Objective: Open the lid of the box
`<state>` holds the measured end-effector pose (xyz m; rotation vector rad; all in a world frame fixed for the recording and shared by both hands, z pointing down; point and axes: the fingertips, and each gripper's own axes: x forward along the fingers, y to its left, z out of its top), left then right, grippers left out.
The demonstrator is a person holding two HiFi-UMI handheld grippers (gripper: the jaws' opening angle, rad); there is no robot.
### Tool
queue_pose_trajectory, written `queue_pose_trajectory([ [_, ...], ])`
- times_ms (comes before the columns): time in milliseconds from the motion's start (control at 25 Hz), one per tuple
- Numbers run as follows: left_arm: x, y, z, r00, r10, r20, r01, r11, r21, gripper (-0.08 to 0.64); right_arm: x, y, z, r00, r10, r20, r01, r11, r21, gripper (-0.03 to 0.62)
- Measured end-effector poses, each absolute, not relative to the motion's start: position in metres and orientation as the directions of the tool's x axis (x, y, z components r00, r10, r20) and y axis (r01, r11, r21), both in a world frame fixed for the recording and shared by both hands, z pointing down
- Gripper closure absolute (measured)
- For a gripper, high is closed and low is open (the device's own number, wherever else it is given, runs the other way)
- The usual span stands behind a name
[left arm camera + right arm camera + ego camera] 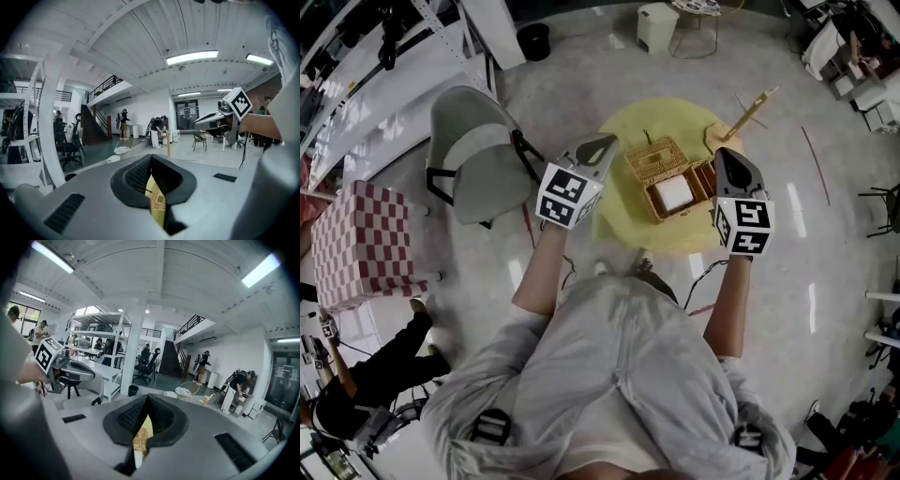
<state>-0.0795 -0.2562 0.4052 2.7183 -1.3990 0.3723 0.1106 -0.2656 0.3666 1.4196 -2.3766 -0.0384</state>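
Jaws of both left gripper (602, 142) and right gripper (724, 156) are clenched empty. Between them the woven wicker box (673, 195) sits on the round yellow table (623, 228), lid (656, 157) swung open.

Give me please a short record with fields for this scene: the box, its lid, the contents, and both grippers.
box: wicker box on a round yellow table
lid: open, folded back on the far side of the box
contents: a white object
left gripper: jaws together, empty, held clear of the box
right gripper: jaws together, empty, held clear of the box
nearby: gray chair left of the table
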Motion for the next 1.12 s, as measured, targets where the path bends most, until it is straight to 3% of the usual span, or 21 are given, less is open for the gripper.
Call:
queue_pose_trajectory([
  [520,-0.059,-0.224,0.349,0.637,-0.755,0.159,-0.740,-0.656,-0.148,0.531,0.123,-0.215,0.322,-0.379,-0.898,0.225,-0.873,0.427,0.233,0.569],
  [1120,-0.056,-0.212,0.344,0.636,-0.756,0.153,-0.738,-0.654,-0.166,0.531,0.122,-0.201,0.323,-0.380,-0.892,0.245,-0.863,0.437,0.253,0.569],
])
